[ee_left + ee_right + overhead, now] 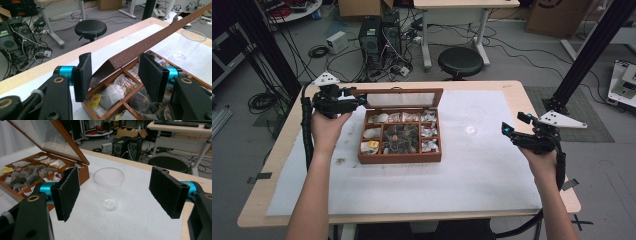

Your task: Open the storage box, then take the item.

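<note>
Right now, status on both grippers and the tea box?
Left gripper open at lid corner. Right gripper open, facing cup. Tea box open. Nothing blocking.

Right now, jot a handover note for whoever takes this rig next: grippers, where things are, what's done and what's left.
Left gripper: jaws part open, straddling the corner of the wooden lid at the box's back left; pads not touching it as far as I can see.
Right gripper: open, empty, aimed at the clear plastic cup.
Tea box: mid-table on the white mat, lid raised, tea bags in the compartments.
Cup: upright, empty, right of the box.
Done: box opened.
Left, likely: put a tea bag into the cup.
</note>
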The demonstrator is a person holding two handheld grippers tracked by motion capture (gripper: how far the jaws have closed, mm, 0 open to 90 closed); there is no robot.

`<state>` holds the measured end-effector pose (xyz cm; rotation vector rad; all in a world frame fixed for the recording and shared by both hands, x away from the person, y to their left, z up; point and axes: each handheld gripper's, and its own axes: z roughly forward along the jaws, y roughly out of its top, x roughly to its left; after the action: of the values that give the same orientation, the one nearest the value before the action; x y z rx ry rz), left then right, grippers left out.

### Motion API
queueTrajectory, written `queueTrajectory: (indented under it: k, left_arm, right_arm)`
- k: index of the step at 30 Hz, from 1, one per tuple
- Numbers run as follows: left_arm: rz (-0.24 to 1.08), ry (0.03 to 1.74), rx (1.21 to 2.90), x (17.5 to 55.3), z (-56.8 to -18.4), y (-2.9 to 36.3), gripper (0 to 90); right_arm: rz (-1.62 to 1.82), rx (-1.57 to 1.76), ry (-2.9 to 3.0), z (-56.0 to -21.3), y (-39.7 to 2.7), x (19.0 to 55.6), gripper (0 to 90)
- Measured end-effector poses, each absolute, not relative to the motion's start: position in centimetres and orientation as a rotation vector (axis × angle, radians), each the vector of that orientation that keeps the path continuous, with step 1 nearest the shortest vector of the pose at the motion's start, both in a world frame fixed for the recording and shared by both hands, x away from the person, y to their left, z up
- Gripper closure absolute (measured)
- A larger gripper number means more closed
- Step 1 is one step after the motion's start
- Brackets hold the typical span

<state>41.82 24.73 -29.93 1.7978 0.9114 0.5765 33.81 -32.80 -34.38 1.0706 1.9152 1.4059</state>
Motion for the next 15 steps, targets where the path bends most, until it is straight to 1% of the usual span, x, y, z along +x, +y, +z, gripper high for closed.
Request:
queueTrajectory:
  k: [7,15]
  left_arm:
    - [0.570,0.911,1.786,42.06,-29.98,24.80,44.4]
    - [0.564,0.908,1.788,42.10,-30.01,24.79,43.8]
  right_arm:
    - [1.416,1.089,1.883,-34.35,-33.94,33.17,25.4]
    - [1.410,1.089,1.894,-34.39,-33.66,33.25,25.4]
